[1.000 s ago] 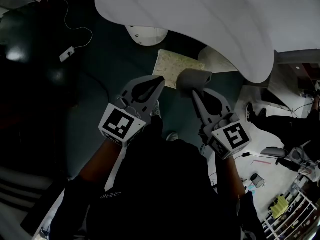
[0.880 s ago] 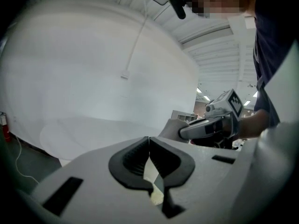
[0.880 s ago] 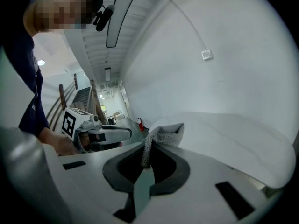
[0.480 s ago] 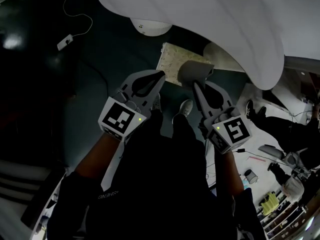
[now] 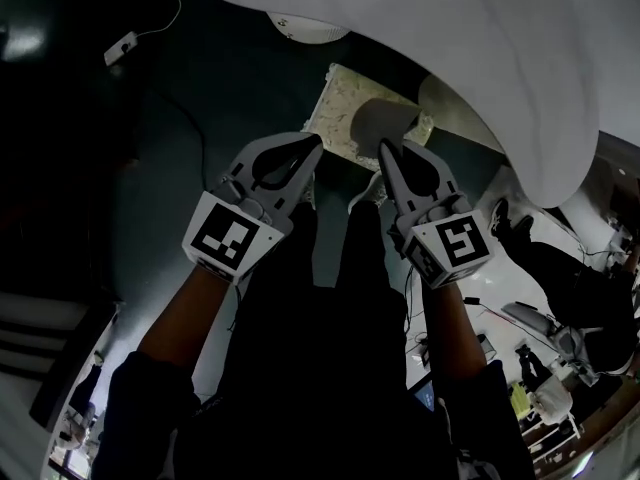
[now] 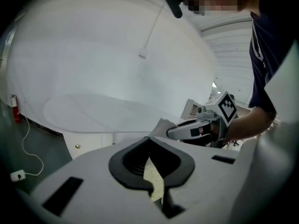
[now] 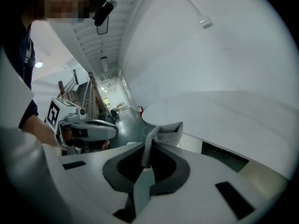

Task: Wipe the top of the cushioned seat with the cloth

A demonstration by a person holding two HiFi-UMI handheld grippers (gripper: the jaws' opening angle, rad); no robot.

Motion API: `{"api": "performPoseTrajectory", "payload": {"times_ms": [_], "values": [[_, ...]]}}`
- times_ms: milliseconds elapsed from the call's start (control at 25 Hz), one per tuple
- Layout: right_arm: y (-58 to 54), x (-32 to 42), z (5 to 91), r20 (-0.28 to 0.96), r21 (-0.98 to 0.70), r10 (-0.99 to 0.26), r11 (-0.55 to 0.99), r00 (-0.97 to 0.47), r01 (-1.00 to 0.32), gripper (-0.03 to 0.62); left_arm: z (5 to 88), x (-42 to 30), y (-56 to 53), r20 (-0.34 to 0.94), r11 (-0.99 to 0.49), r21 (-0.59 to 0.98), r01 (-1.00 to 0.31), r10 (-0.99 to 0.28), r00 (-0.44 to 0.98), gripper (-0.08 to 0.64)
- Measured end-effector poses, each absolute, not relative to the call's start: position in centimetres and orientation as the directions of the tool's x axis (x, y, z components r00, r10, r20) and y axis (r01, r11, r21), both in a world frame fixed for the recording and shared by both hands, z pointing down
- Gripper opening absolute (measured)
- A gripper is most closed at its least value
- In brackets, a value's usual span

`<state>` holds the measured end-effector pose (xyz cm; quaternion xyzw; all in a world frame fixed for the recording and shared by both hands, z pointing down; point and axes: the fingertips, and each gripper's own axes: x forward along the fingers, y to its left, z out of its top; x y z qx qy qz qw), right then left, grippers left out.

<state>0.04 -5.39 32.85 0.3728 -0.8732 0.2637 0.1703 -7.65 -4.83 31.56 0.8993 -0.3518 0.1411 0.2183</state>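
The big white cushioned seat (image 5: 470, 48) curves across the top of the head view; its flat oval top (image 6: 107, 112) fills the left gripper view and shows again as a seat surface (image 7: 224, 108) in the right gripper view. My right gripper (image 5: 384, 148) is shut on a folded grey cloth (image 5: 382, 120), which sticks up from its tips just below the seat's edge. In the right gripper view the cloth (image 7: 164, 131) hangs short of the seat. My left gripper (image 5: 317, 142) is shut and empty, level with the right one and a hand's width to its left.
A pale patterned mat (image 5: 340, 103) lies on the dark floor under the seat, beside a round white base (image 5: 305, 28). A white cable with a small box (image 5: 118, 48) trails at the top left. Another person's dark legs (image 5: 560, 263) stand at the right.
Both grippers have moved forward and up towards the seat's edge, keeping their spacing. The cloth has stayed in the right gripper. My feet have stepped forward onto the floor near the mat.
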Motion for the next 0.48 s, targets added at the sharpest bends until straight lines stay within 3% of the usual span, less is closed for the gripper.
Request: {"api": "performPoseTrajectory", "payload": {"times_ms": [480], "values": [[-8.5,1.6,46.8,0.531,-0.380,-0.504,0.577,-0.681,-0.723,0.032,43.1,-4.9,-7.3,0.466,-0.549,0.345,-0.761,-0.603,0.647,0.008]]}}
